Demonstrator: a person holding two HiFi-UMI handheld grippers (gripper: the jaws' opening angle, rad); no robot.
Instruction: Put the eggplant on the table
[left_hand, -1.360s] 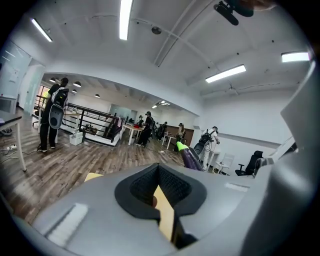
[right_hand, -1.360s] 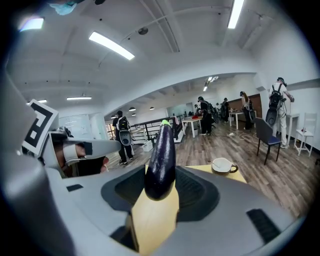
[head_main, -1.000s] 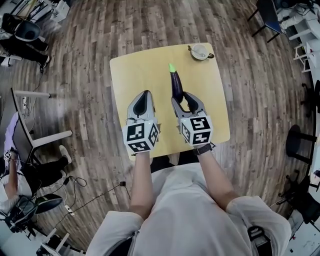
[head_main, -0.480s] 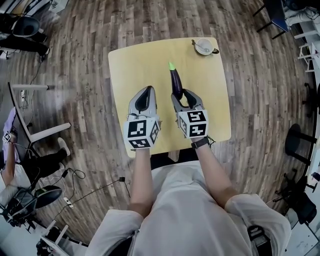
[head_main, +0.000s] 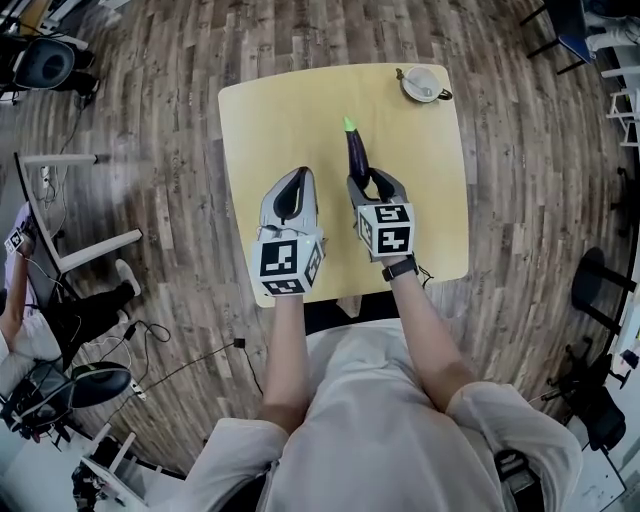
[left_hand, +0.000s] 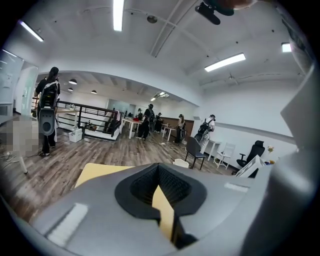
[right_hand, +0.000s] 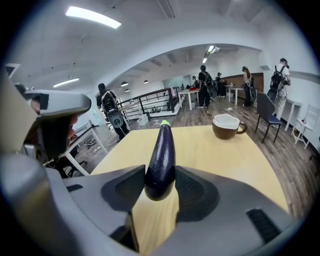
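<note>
A dark purple eggplant with a green stem end is held over the middle of the yellow table. My right gripper is shut on its near end. In the right gripper view the eggplant sticks out forward between the two pads, stem end pointing at the far table edge. Whether it touches the tabletop I cannot tell. My left gripper hovers beside it to the left, jaws together with only a thin slit between them and nothing held. In the left gripper view, the left gripper shows a sliver of table through that slit.
A brown cup with a white inside stands at the table's far right corner, also seen as the cup in the right gripper view. Chairs, desks, cables and people surround the table on the wooden floor.
My right gripper has sunk toward the tabletop with the eggplant still in it. The left gripper has barely moved.
</note>
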